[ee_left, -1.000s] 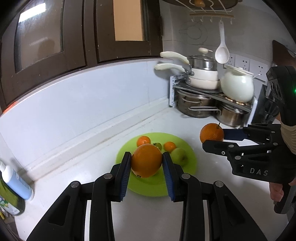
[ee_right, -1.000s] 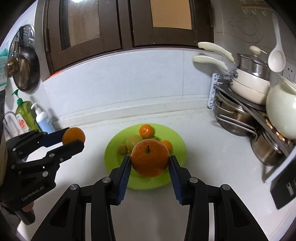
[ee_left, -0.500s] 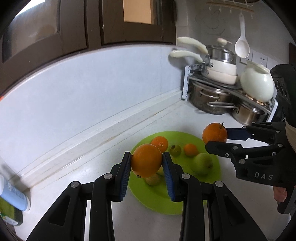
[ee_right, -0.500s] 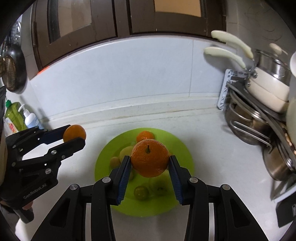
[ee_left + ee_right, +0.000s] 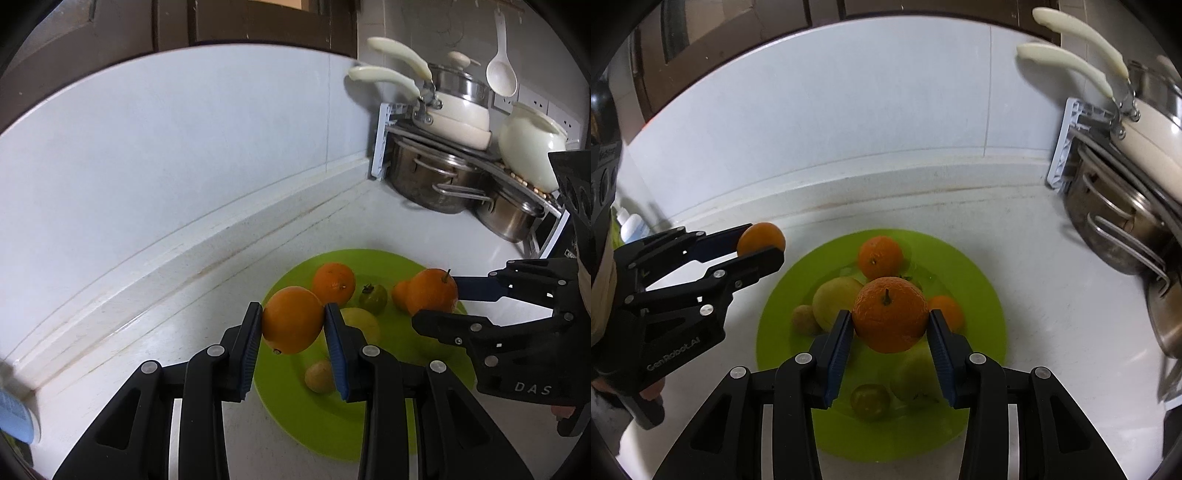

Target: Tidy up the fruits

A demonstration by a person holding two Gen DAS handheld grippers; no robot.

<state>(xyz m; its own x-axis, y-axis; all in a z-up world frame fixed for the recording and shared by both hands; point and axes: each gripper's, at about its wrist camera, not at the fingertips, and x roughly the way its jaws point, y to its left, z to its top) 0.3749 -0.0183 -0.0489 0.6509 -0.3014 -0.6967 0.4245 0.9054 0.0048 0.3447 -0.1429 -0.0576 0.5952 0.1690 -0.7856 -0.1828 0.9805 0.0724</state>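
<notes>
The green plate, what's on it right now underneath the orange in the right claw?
On the green plate, below the stemmed orange in the right claw, lie two smaller oranges, yellowish fruits and a dark green one. The claw and orange hide part of the plate's middle.

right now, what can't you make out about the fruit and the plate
- Right wrist view: the held orange hides the plate centre.
- Left wrist view: left gripper fingers cover part of the yellow fruit.
- Left wrist view: right gripper hides the plate's right rim.
</notes>
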